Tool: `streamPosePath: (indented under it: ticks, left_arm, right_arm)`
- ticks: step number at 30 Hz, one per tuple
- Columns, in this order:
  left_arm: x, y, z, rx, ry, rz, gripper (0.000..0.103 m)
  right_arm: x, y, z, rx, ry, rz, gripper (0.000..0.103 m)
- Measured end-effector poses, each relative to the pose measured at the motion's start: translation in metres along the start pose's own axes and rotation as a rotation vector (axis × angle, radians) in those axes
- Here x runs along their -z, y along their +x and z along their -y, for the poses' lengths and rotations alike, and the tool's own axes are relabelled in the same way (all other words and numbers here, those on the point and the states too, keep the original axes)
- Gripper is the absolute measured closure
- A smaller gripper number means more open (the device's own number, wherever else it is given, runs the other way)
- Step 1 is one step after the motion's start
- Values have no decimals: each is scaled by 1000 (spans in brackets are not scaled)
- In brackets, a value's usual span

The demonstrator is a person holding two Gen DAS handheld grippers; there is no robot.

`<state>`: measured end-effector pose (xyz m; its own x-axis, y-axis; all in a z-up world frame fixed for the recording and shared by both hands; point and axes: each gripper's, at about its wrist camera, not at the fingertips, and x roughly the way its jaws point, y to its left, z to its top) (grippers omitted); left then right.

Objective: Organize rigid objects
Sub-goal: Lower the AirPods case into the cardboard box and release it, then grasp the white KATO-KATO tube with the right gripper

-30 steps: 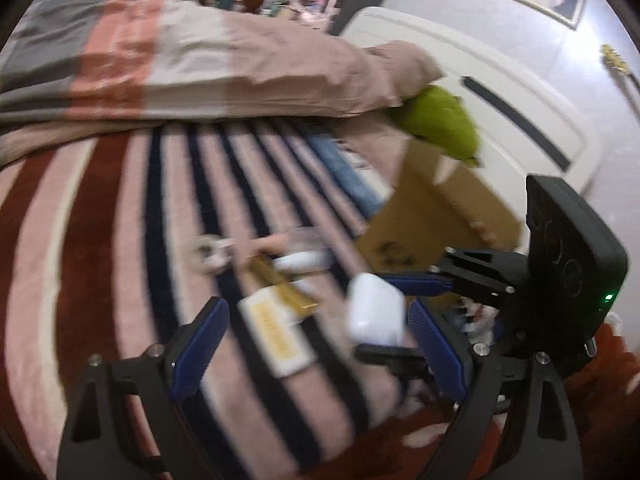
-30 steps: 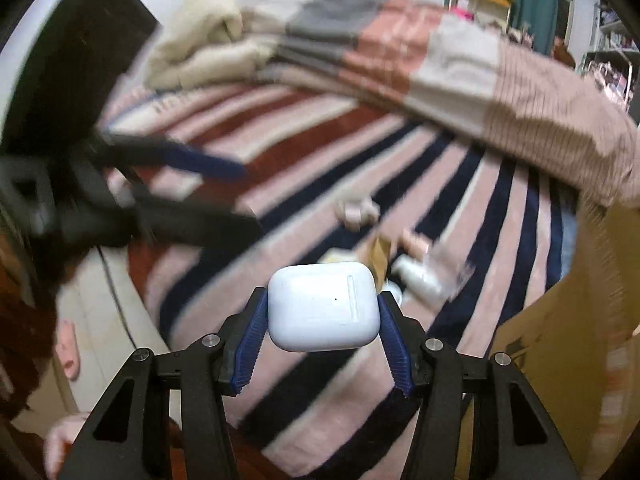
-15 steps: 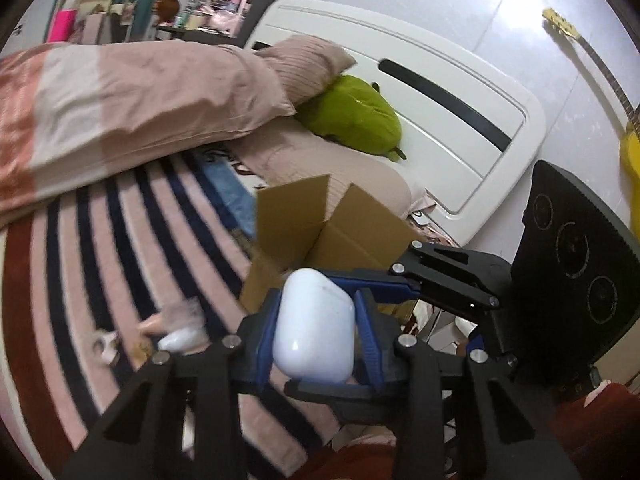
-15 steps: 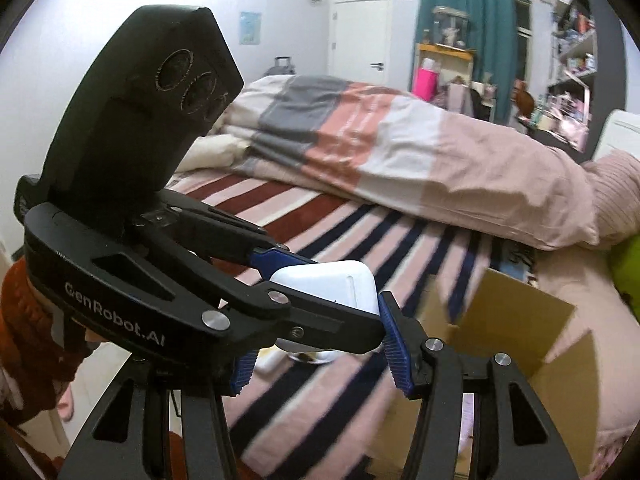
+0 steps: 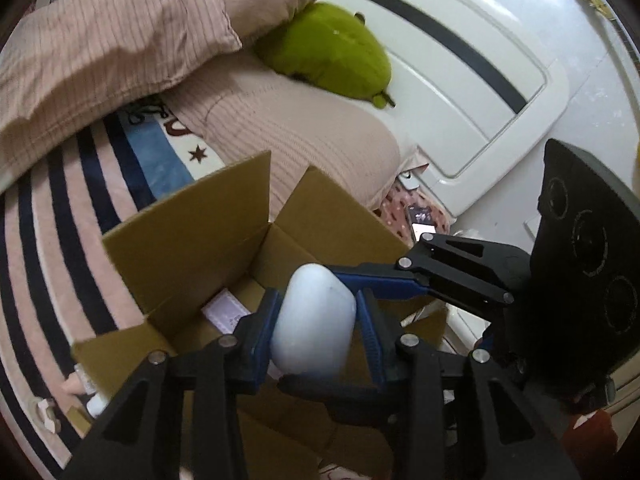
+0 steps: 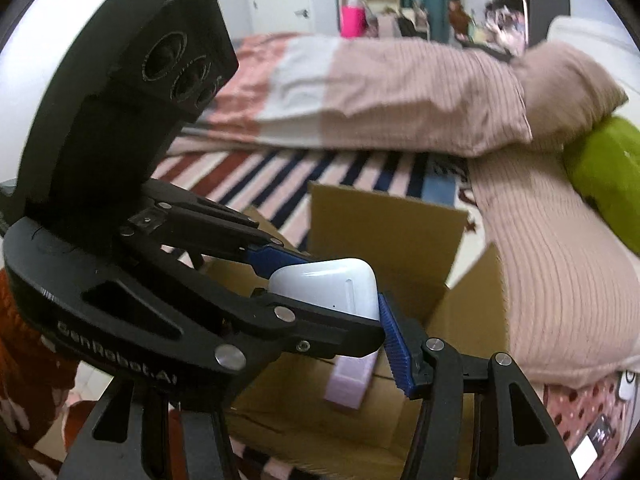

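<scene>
A white earbud case (image 5: 314, 322) is held above an open cardboard box (image 5: 180, 240). My left gripper (image 5: 316, 328) is shut on the case; its blue pads press both sides. My right gripper (image 6: 340, 304) is around the same case (image 6: 328, 288), crossing the left one; its right pad (image 6: 394, 344) touches the case edge, its left pad is hidden behind the left gripper. A pale lilac box (image 6: 352, 376) lies inside the cardboard box, also in the left wrist view (image 5: 226, 306).
The box stands on a striped bedspread (image 5: 60, 208) near pillows (image 5: 288, 128) and a green plush (image 5: 332, 52). Small items (image 5: 84, 396) lie on the bedspread left of the box. A white headboard (image 5: 460, 80) is behind. A phone (image 6: 596, 440) lies at lower right.
Both grippers carried the case from over the bedspread to above the open box. The left gripper, open a second ago, closed on the case that the right gripper held.
</scene>
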<state>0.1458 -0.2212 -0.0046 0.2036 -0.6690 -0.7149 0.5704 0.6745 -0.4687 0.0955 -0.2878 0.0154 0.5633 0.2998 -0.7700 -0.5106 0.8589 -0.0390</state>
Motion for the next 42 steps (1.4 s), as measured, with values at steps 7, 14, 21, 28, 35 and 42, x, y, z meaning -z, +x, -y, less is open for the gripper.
streamPosePath:
  ticks: [7, 14, 21, 28, 35, 42]
  left_arm:
    - [-4, -17, 3, -87, 27, 66, 28]
    - [17, -67, -10, -182, 6, 153, 25]
    - [70, -145, -45, -354, -66, 295, 20]
    - [144, -198, -91, -523, -137, 375, 20]
    - [213, -202, -140, -567, -232, 371, 20]
    - [248, -183, -166, -560, -279, 336, 20]
  right_arm:
    - [8, 2, 5, 45, 17, -22, 36]
    - [6, -9, -19, 29, -24, 16, 36]
    - [-8, -20, -86, -119, -126, 86, 36]
    - [-9, 24, -167, -271, -218, 23, 36]
    - [14, 119, -196, -295, -193, -191, 36]
    - [31, 189, -185, -267, -102, -326, 50]
